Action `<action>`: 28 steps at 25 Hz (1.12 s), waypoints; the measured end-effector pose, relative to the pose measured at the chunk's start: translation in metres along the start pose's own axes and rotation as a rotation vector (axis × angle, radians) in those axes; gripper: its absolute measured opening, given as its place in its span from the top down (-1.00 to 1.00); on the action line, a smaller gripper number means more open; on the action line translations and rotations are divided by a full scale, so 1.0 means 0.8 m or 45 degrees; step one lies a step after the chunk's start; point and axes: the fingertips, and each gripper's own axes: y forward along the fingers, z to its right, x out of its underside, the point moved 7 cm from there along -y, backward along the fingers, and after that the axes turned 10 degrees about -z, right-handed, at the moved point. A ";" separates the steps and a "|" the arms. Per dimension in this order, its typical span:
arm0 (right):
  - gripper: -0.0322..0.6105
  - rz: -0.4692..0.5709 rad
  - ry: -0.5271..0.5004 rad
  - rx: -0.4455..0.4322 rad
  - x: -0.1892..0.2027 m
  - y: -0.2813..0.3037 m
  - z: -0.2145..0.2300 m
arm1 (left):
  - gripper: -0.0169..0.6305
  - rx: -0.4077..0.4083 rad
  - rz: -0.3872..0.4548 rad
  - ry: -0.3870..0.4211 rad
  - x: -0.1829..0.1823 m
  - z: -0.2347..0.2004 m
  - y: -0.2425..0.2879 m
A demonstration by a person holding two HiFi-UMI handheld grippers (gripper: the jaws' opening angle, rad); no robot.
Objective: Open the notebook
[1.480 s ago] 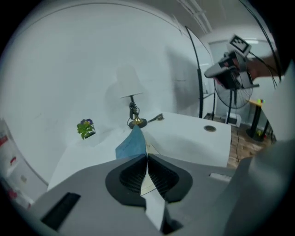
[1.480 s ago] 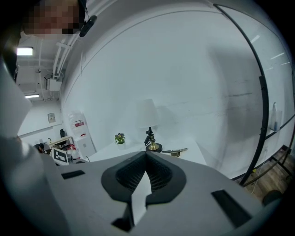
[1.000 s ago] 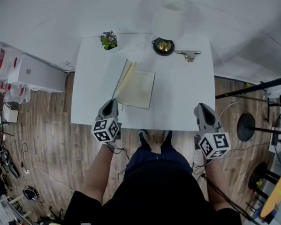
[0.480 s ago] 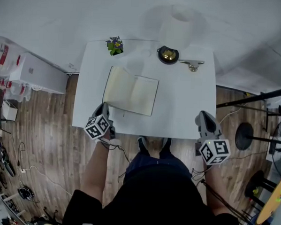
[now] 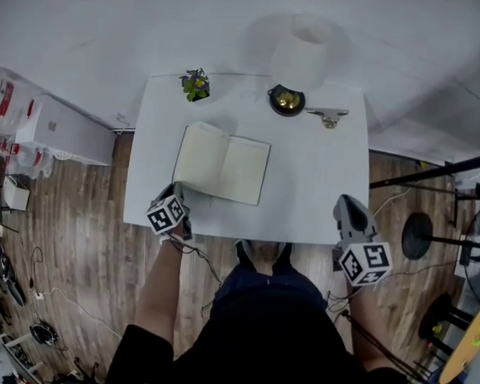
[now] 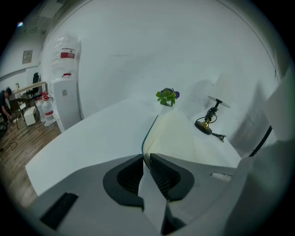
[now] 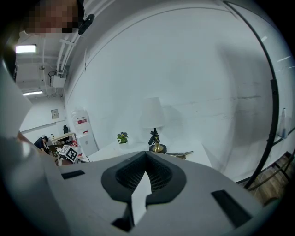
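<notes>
The notebook (image 5: 221, 168) lies open on the white table (image 5: 313, 183), cream pages up; its left half sits slightly raised. My left gripper (image 5: 176, 190) is at the notebook's near left corner, by the table's front edge. In the left gripper view the jaws (image 6: 146, 157) are opening with a thin gap, and the teal cover edge of the notebook (image 6: 177, 136) runs right down to their tips. My right gripper (image 5: 344, 202) hangs at the table's front right edge, away from the notebook. Its jaws (image 7: 146, 154) meet at the tips with nothing between them.
At the table's back stand a small potted plant (image 5: 196, 84), a lamp with a white shade (image 5: 299, 50) on a brass base, and a metal clip (image 5: 328, 115). White appliances (image 5: 59, 125) stand to the left on the wooden floor; dark stands (image 5: 431, 213) to the right.
The notebook's left half swung from upright down to the left and now lies nearly flat. My left gripper moved left and down with it. The right gripper stayed still.
</notes>
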 end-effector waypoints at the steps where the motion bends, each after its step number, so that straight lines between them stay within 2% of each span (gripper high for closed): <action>1: 0.89 -0.005 0.002 0.002 0.000 0.000 0.000 | 0.80 -0.033 -0.028 0.030 0.000 -0.001 0.002; 3: 0.89 -0.010 0.004 0.004 -0.003 0.002 0.001 | 0.76 -0.128 -0.085 0.154 -0.002 -0.001 0.006; 4: 0.89 -0.008 0.004 0.003 -0.004 0.003 0.002 | 0.74 -0.191 -0.112 0.261 -0.004 0.003 0.009; 6: 0.89 -0.005 0.004 0.000 -0.005 0.007 0.002 | 0.70 -0.324 -0.155 0.536 -0.006 0.013 0.015; 8: 0.89 -0.008 0.006 -0.002 -0.003 0.010 0.001 | 0.70 -0.404 -0.177 0.755 -0.004 0.020 0.020; 13: 0.89 -0.011 0.017 -0.009 0.000 0.013 0.002 | 0.69 -0.445 -0.224 0.984 0.002 0.023 0.022; 18: 0.89 -0.010 0.028 -0.010 -0.003 0.013 0.002 | 0.73 -0.402 -0.333 1.184 0.009 0.031 0.034; 21: 0.89 -0.011 0.027 -0.010 -0.002 0.012 -0.001 | 0.77 -0.376 -0.370 1.220 0.008 0.037 0.042; 28: 0.89 -0.001 0.035 0.010 -0.003 0.003 0.002 | 0.81 -0.351 -0.340 1.052 0.000 0.034 0.034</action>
